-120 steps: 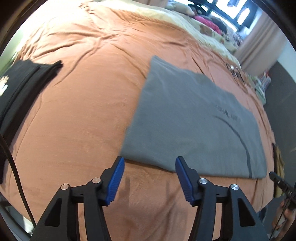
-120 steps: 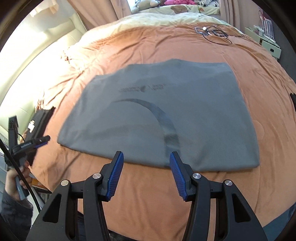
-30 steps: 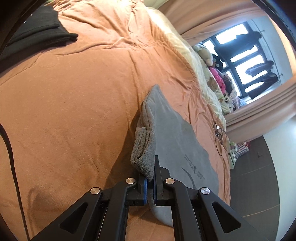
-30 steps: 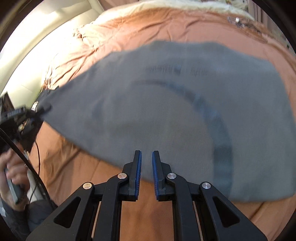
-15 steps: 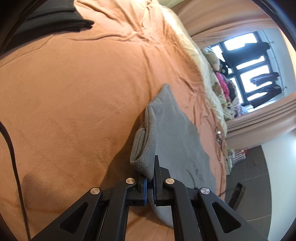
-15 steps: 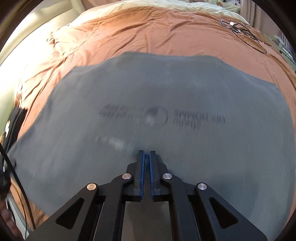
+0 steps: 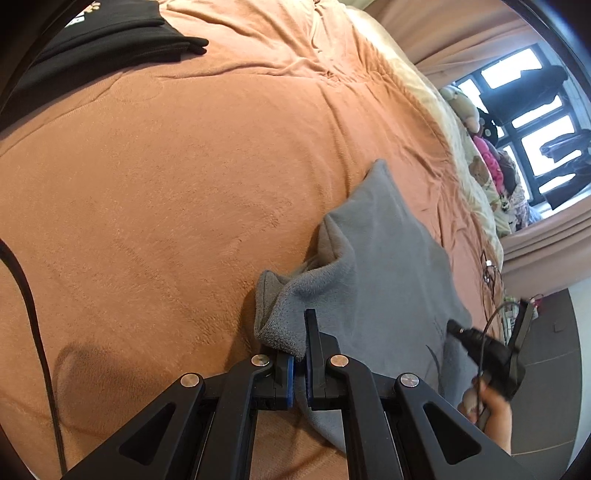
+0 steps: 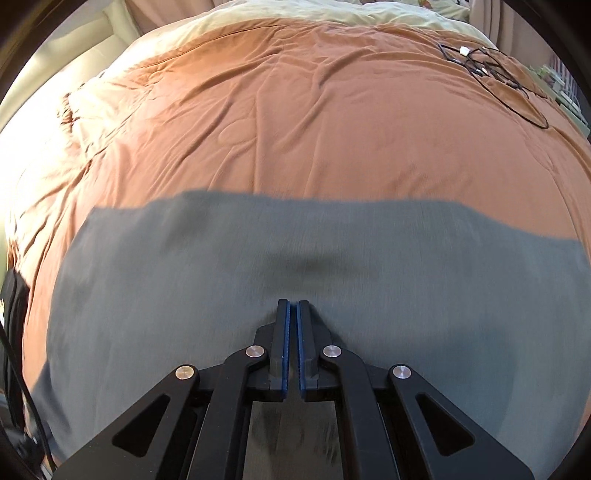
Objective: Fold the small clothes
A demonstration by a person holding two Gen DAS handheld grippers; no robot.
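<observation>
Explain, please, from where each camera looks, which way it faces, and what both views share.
Left wrist: sits on the left gripper, looks down across the orange bedspread toward a window; its fingers pinch the grey garment; the person's right hand shows.
Right wrist: sits on the right gripper, looks down along its shut fingers over the garment.
Shared: garment, bedspread, black clothes.

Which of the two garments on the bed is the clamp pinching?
The grey garment; the left gripper pinches its bunched corner. The black garment lies untouched far off.
</observation>
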